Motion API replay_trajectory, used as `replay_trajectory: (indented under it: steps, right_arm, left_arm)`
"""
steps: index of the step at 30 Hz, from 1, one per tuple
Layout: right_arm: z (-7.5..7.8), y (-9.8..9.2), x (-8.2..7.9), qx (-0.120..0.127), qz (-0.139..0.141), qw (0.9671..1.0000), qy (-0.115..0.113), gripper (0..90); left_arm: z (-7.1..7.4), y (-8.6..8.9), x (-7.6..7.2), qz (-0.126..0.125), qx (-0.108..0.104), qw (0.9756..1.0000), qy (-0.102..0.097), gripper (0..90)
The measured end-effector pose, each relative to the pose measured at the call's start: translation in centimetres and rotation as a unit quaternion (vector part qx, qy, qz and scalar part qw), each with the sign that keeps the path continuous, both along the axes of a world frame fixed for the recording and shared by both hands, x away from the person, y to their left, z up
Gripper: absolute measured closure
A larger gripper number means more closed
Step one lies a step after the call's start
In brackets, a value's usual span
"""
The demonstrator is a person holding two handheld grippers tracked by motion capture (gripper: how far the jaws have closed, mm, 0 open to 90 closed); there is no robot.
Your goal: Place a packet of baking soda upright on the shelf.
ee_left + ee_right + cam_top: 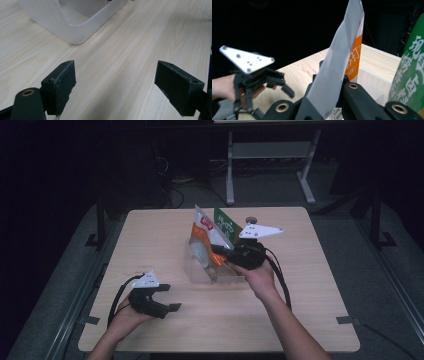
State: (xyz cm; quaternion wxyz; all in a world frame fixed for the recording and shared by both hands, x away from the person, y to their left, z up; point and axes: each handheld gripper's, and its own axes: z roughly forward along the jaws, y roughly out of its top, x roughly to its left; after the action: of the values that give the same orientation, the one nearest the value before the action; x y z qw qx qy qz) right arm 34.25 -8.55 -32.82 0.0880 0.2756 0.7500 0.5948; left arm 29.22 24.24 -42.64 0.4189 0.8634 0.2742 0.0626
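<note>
While the right gripper (220,254) pinches the orange-and-silver snack bag (204,236) flat between its jaws, the bag stands tilted over the clear plastic bin (200,272), its lower end down inside the bin's walls and its silver top leaning away from the gripper; in the right gripper view the bag (337,67) rises straight out of the pressed-together jaws, silver back toward the camera, orange print showing on its far edge; a green snack bag (226,225) stands just behind the orange one, at the far side of the bin, and shows at the right edge of that view (409,75). The right hand (257,275) wraps the gripper body from the near side of the bin, forearm running back toward the table's near edge, the gripper held roughly level and pointing across the bin. Well apart from the bin, on its near left side, the left gripper (172,297) sits low over the wooden table (310,285), its jaws spread wide with nothing between them; its own view shows bare wood between the two pads (62,87) and a rounded corner of the bin (75,32) beyond them.
</note>
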Motion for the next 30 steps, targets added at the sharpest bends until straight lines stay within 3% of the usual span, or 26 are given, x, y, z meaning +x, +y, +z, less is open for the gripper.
replay_trajectory:
  steps: [11,30]
  right_arm:
    - [-0.1,1.8,1.4,-0.027,-0.038,0.9989,-0.011,90.0]
    - [-2.3,3.2,2.7,-0.056,-0.061,0.9966,0.001,89.9]
  left_arm:
    - [-0.3,-0.2,-0.1,-0.007,0.007,0.9999,0.001,16.4]
    - [-0.9,-0.8,-0.2,-0.020,0.020,0.9995,0.012,16.0]
